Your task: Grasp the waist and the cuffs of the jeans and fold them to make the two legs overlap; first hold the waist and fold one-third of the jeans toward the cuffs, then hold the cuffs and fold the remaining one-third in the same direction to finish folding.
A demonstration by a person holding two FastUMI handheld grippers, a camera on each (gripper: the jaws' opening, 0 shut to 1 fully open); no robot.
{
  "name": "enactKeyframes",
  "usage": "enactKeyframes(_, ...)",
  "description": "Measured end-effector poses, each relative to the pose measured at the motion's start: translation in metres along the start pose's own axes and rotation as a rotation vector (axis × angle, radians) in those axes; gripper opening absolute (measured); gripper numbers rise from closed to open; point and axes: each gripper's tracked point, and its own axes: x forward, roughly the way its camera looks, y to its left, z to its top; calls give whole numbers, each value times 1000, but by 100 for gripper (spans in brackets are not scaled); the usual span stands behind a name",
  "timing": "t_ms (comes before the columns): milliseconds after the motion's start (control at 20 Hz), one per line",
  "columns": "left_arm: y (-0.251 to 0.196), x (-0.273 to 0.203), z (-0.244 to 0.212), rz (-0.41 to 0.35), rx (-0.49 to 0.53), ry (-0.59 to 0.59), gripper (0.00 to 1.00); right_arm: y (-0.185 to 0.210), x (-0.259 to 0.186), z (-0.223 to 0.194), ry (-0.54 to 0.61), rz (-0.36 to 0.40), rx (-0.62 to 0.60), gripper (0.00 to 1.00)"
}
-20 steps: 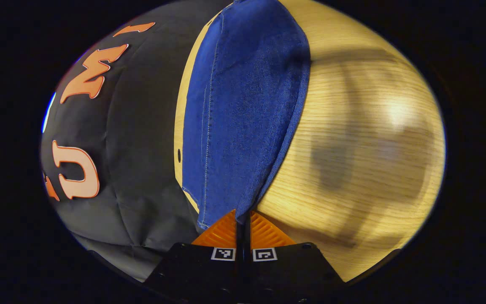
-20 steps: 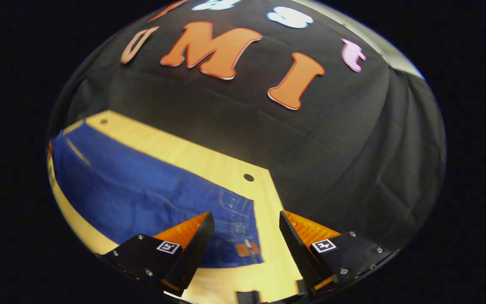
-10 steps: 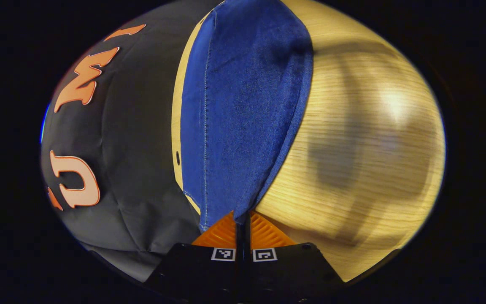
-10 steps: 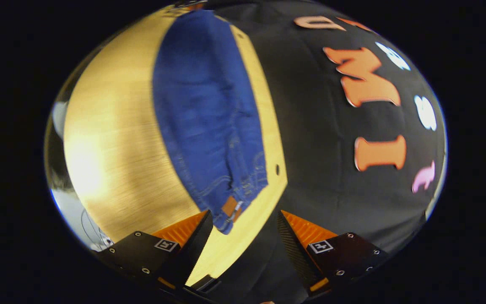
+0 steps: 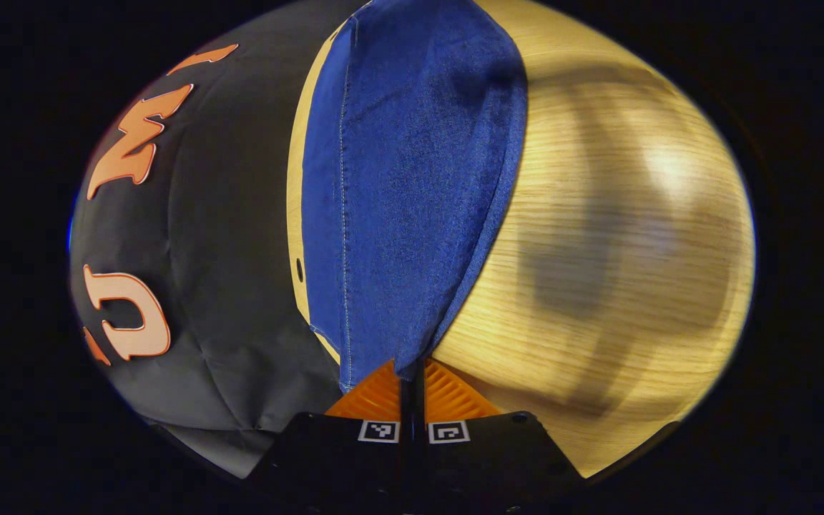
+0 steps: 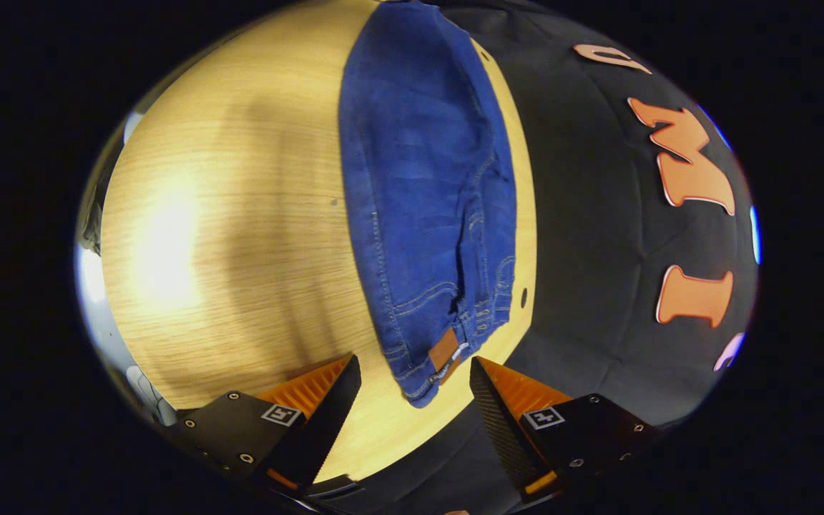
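Black claw bodies — square markers, screws

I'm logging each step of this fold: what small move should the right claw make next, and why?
Probably ease the open right claw forward and close it on the jeans' waist corner, which lies flat between its fingers on the table. The left claw is already shut on the cuff end.

Wooden table, black cloth wall

No legible txt. Brown patch at jeans waist: too small to read. Gripper marker squares: patterns only.
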Motion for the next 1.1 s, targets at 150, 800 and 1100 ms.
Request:
enactKeyframes(150,1,1,1,-2,5,1,1,-2,8,-1,-9,2,4,94)
enactKeyframes(800,2,2,5,-8,-3,5,0,-23,55,20,-35,13,-40,82)
enactKeyframes(1100,4,1,6,-2,-7,-6,1,-12,64,11,16,90,25,12)
